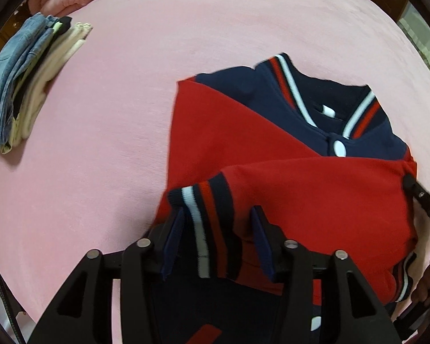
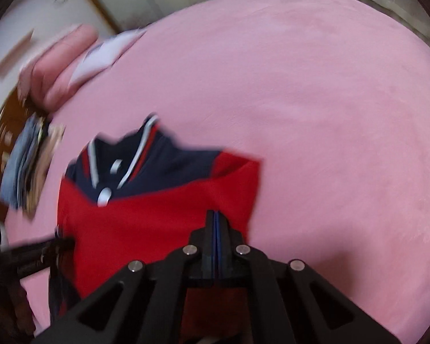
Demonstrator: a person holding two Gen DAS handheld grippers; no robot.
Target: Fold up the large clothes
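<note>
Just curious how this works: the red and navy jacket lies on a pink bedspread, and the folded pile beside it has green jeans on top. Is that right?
Nearly. The jeans on the folded pile are light blue denim, not green, as the left wrist view shows. The rest holds: the red and navy jacket does lie on the pink bedspread.
</note>
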